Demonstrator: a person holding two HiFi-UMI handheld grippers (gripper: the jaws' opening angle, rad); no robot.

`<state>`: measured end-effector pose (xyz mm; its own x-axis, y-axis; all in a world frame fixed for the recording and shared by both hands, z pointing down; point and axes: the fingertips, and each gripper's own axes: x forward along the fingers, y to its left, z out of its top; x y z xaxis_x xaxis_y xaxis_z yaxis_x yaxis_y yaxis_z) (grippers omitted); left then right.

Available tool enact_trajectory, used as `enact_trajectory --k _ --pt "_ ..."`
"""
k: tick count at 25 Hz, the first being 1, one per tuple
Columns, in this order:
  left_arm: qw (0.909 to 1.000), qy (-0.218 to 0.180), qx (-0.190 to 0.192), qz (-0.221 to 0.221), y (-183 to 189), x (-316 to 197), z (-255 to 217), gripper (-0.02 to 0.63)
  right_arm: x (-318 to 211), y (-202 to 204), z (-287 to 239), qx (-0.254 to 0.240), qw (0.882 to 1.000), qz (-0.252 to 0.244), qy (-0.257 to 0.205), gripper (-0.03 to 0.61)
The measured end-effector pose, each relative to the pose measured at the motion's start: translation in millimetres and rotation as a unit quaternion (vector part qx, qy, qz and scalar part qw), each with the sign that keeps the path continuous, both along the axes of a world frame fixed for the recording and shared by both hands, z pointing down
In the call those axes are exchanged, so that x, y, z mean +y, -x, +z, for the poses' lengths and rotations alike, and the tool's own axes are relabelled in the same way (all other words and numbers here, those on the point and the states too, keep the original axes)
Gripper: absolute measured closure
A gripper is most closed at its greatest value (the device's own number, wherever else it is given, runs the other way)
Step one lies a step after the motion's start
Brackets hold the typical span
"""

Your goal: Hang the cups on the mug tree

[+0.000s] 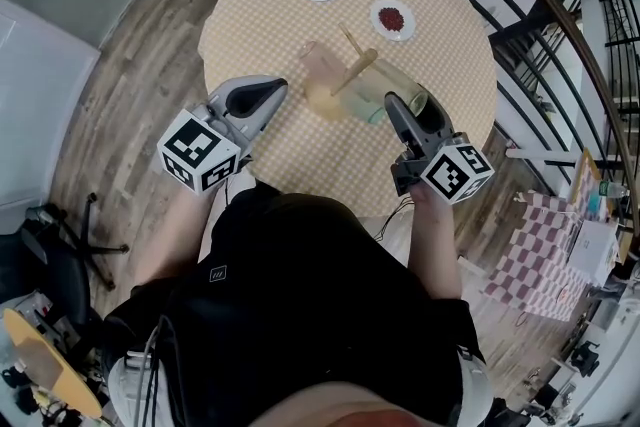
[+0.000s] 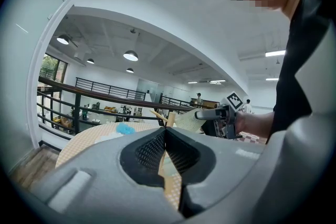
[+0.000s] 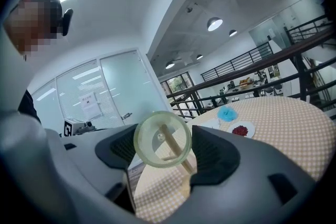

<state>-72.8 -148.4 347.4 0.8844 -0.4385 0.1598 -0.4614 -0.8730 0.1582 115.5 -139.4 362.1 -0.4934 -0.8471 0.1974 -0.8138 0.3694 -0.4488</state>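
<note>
checkered table [image 1: 262,27], mug tree [image 1: 352,70] near its middle
right gripper view alone shows the right gripper [image 3: 164,141] clamped on a green cup [image 3: 151,127], a wooden peg [image 3: 174,148] visible through it; left gripper [image 2: 166,134] has jaws pressed together, empty.

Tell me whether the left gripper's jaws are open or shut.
Shut. In the left gripper view, the left gripper has its two black pads meeting along one line at the tips, with nothing clamped between them.
</note>
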Motion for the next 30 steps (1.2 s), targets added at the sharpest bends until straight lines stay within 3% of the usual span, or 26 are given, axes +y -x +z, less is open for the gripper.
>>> enact_trajectory --k 15,30 --pt "1.0 0.005 -0.002 0.003 -6.1 -8.1 3.0 0.607 -0.5 2.7 7.7 0.063 0.998 -0.018 0.001 0.261" --pt "0.9999 0.011 -0.006 0.007 -11.4 -10.7 8.5 0.607 1.4 1.2 10.4 0.049 0.998 -0.027 0.0 0.259"
